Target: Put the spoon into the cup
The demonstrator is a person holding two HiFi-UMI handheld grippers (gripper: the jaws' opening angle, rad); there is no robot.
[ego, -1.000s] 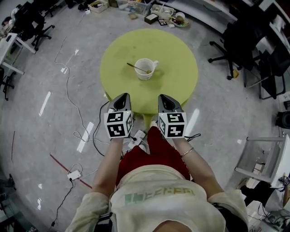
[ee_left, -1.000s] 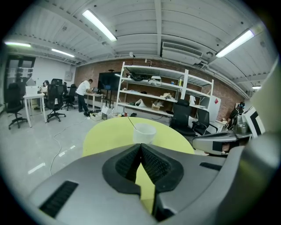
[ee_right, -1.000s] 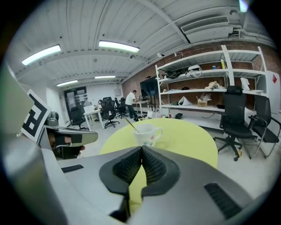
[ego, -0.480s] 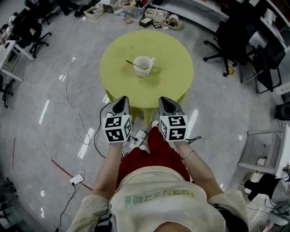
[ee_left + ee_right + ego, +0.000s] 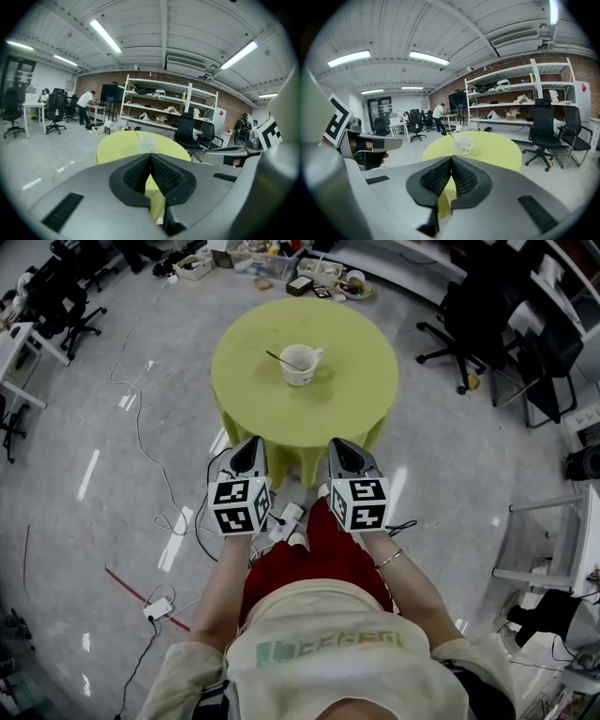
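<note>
A white cup (image 5: 300, 364) stands near the middle of a round yellow-green table (image 5: 361, 395). The spoon (image 5: 280, 359) rests inside the cup, its handle sticking out to the upper left. The cup (image 5: 463, 143) and spoon handle (image 5: 450, 135) also show in the right gripper view, and the cup (image 5: 146, 143) in the left gripper view. My left gripper (image 5: 247, 448) and right gripper (image 5: 343, 448) are held side by side well short of the table, both shut with nothing between the jaws.
Black office chairs (image 5: 487, 320) stand right of the table. Cables (image 5: 141, 437) and a power strip (image 5: 157, 606) lie on the floor at left. Boxes and clutter (image 5: 309, 273) sit beyond the table. Shelves (image 5: 159, 108) line the far brick wall. A person (image 5: 85, 107) stands at a desk.
The view has drawn back from the table, so the cup and table sit farther from both grippers. The grippers stay shut and side by side. The spoon stays in the cup.
</note>
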